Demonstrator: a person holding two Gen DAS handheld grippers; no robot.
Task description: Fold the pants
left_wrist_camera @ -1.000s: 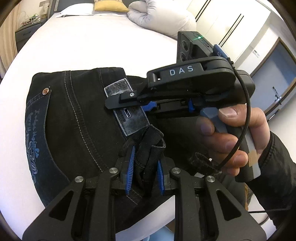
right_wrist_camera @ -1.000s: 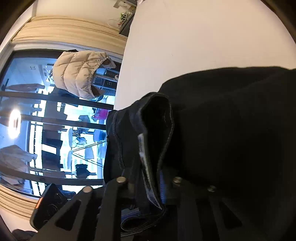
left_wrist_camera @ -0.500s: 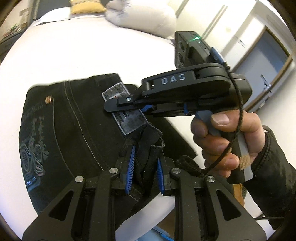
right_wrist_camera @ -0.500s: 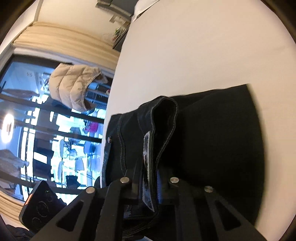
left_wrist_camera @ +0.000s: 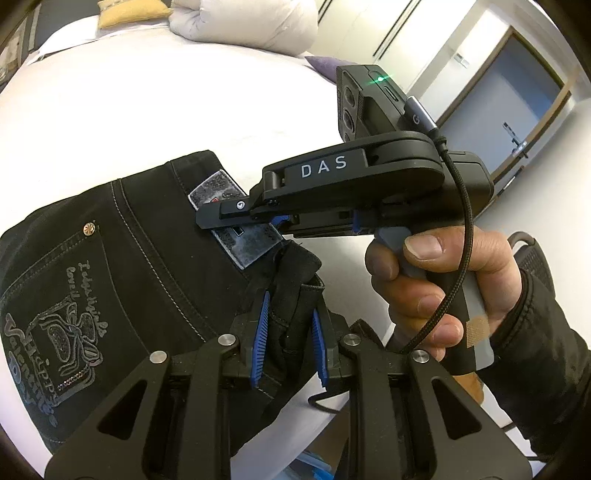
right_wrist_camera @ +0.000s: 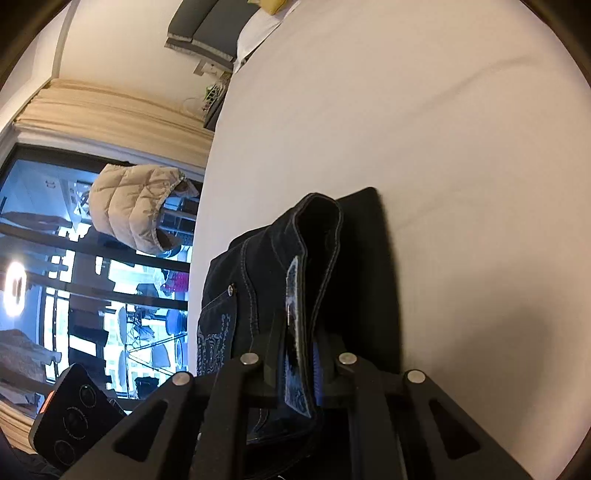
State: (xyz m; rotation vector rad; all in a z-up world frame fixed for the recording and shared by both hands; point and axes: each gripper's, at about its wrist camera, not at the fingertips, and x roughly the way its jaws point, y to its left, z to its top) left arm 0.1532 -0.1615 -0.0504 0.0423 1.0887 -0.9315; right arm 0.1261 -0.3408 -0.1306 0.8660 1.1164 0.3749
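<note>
The black jeans (left_wrist_camera: 122, 280) lie on the white bed, waistband toward me, with a silver patch (left_wrist_camera: 236, 221) and an embroidered back pocket (left_wrist_camera: 55, 332). My left gripper (left_wrist_camera: 290, 332) is shut on a bunched fold of the waistband between its blue pads. My right gripper (left_wrist_camera: 236, 212) shows in the left wrist view, held sideways over the patch, a hand on its grip. In the right wrist view the right gripper (right_wrist_camera: 297, 362) is shut on the waistband at the patch (right_wrist_camera: 295, 332), and the jeans (right_wrist_camera: 362, 266) stand up ahead of it.
The white bed sheet (left_wrist_camera: 155, 110) spreads beyond the jeans, with a rolled duvet (left_wrist_camera: 251, 22) and a yellow pillow (left_wrist_camera: 129, 14) at the far end. Doors and a wardrobe (left_wrist_camera: 509, 110) stand right. A window with a hanging beige vest (right_wrist_camera: 136, 206) shows in the right wrist view.
Both grippers have pulled back toward the near bed edge with the waistband held. The jeans look smaller and farther in the right wrist view, with more sheet showing.
</note>
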